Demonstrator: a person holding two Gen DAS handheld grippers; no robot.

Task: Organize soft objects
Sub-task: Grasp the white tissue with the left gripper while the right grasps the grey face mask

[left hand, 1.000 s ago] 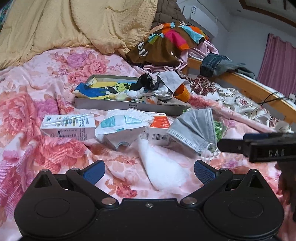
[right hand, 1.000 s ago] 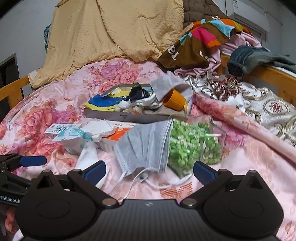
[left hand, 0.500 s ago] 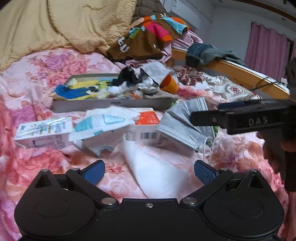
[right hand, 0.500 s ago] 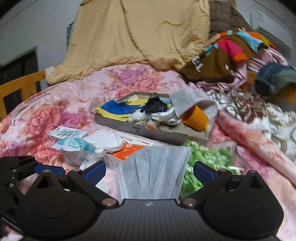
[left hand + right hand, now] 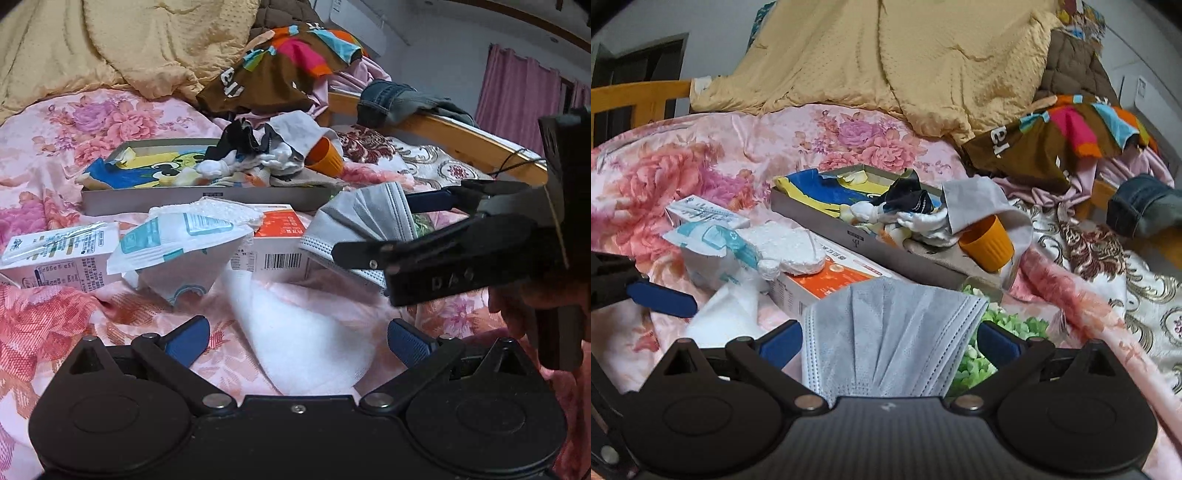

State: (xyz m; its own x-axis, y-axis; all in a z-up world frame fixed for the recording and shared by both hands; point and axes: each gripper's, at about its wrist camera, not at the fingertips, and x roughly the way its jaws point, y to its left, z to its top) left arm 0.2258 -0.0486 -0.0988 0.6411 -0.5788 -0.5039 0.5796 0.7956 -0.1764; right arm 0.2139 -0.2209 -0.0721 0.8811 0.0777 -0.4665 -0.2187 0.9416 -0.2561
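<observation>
A grey face mask (image 5: 890, 339) lies between the wide-apart fingers of my right gripper (image 5: 886, 341), which is open around it. In the left wrist view the same mask (image 5: 365, 221) sits between the right gripper's two fingers (image 5: 428, 201). My left gripper (image 5: 297, 336) is open and empty over a white soft cloth (image 5: 306, 343) on the floral bedspread. A grey flat box (image 5: 886, 240) holds socks and cloths behind.
Cartons (image 5: 62, 258), a torn white packet (image 5: 177, 251) and an orange-white box (image 5: 280, 243) lie in front of the box. An orange cup (image 5: 986, 243) leans at its end. Green pellets in a clear bag (image 5: 997, 332) lie under the mask. Clothes pile at the back.
My right gripper has moved forward so the mask now lies between its fingers. The left gripper has turned a little to the right over the white cloth.
</observation>
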